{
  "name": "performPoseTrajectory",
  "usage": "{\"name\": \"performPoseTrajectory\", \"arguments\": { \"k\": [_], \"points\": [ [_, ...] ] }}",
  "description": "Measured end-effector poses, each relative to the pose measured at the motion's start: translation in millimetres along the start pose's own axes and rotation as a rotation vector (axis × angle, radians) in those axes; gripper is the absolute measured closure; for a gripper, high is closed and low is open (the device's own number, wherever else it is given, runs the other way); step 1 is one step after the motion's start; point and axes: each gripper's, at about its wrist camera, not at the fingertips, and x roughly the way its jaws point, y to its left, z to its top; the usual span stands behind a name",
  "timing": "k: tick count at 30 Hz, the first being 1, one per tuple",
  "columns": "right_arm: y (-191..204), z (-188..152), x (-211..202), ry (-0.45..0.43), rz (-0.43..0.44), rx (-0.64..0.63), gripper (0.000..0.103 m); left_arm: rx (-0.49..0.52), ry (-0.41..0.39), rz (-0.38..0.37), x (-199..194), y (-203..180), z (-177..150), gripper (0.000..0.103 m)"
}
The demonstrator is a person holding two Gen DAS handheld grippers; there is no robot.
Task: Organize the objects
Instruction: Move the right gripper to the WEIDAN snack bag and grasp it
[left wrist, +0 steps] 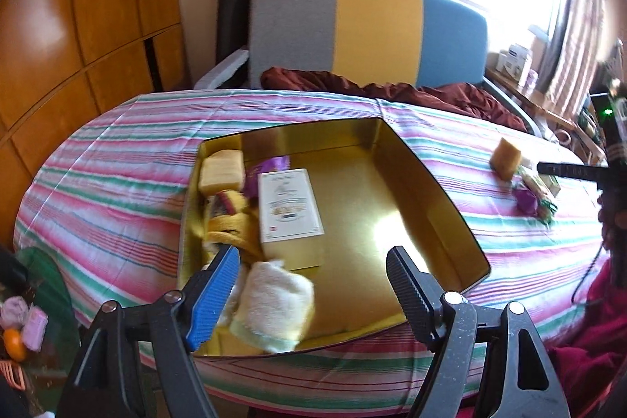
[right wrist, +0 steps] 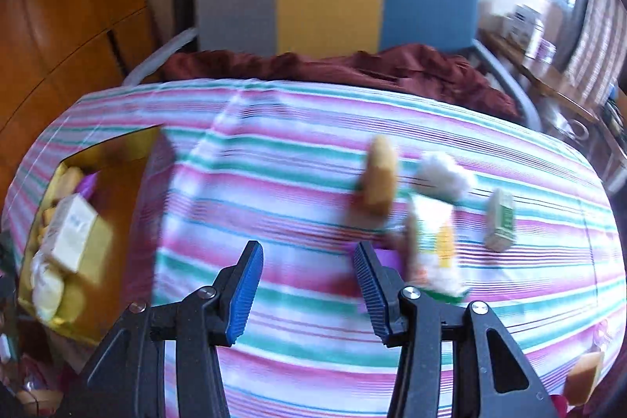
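Note:
A gold tin box [left wrist: 392, 206] lies open on the striped tablecloth [left wrist: 117, 183]. It holds a white-labelled carton [left wrist: 290, 210], yellow sponges [left wrist: 221, 171], a pale yellow towel [left wrist: 274, 304] and a purple wrapper [left wrist: 270, 165]. My left gripper [left wrist: 313, 261] is open and empty, hovering over the box's near edge. My right gripper [right wrist: 307, 257] is open and empty above the cloth. Ahead of it to the right lie a yellow sponge [right wrist: 378, 179], a cotton wad [right wrist: 443, 175], a snack packet [right wrist: 435, 245] and a small green-white box [right wrist: 499, 220]. The tin shows at the left in the right wrist view [right wrist: 125, 190].
A grey, yellow and blue chair [left wrist: 368, 30] stands behind the table with maroon cloth [left wrist: 392, 91] on it. Wooden cabinets [left wrist: 78, 26] stand at the left. Another sponge [right wrist: 586, 377] lies near the table's right front edge. A cluttered shelf [left wrist: 517, 61] stands by the window.

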Motion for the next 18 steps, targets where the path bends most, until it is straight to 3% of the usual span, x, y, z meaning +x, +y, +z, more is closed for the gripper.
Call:
{"name": "performPoseTrajectory", "arguments": {
  "k": [5,8,12,18],
  "points": [
    [-80,-11,14,-0.029,-0.107,0.222,0.049,0.06,0.011,-0.035,5,-27,3,0.025],
    [-128,-25,23,0.031,-0.136,0.431,0.049,0.094,0.023,-0.056,10,-46,5,0.025],
    [-163,-33,20,0.016,-0.059,0.615,0.049,0.133,0.043,-0.09,19,-72,8,0.025],
    [-170,-43,30,0.089,0.01,0.696,0.049,0.214,0.05,-0.153,31,-118,19,0.025]
  ]
}}
